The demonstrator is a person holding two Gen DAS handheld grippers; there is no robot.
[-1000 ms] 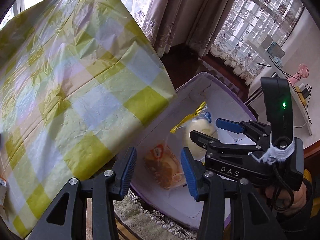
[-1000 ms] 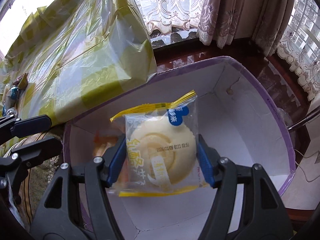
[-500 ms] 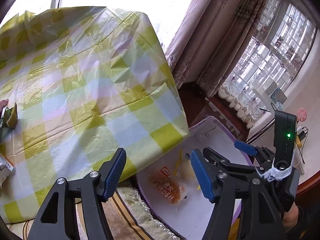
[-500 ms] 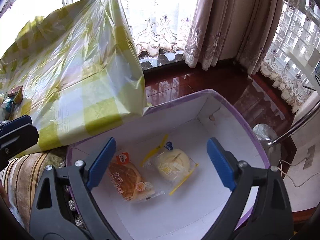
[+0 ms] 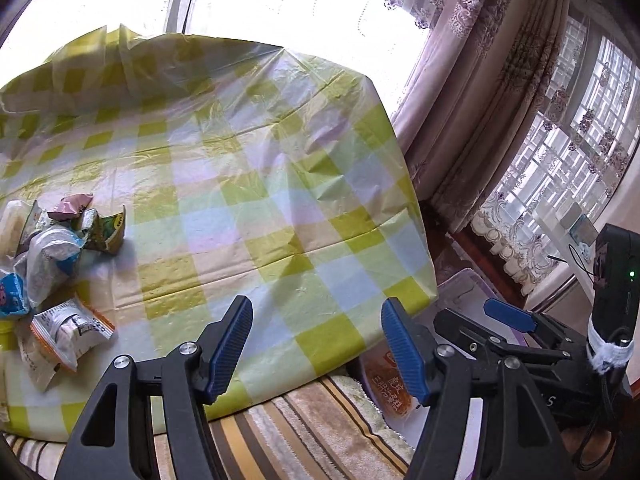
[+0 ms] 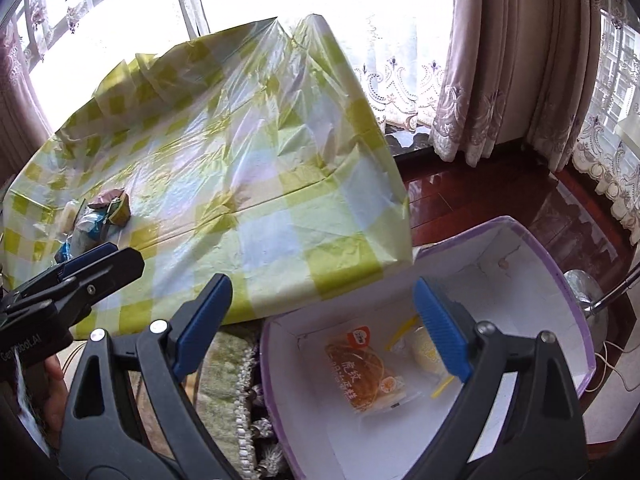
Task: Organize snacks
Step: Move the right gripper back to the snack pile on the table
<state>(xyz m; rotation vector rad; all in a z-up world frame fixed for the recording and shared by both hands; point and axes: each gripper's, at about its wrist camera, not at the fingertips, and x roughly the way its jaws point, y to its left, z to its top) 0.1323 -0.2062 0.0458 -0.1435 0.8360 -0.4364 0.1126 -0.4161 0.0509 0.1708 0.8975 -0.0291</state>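
Two wrapped cakes lie in the purple-rimmed white box (image 6: 560, 280); perhaps six crinkled snack packets (image 5: 56, 280) await on the checked worktop (image 5: 248, 184). Left tongs (image 5: 316, 344) and right tongs (image 6: 320, 324) are spread, empty.

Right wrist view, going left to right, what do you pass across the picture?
Left gripper at the left edge → pile of wrapped snacks on the checked tablecloth → brown cake packet in the purple-rimmed box → pale round bun packet → curtains.

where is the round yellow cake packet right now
In the right wrist view the round yellow cake packet lies on the floor of the purple-rimmed box, right of the brown cake packet, partly behind a gripper finger.
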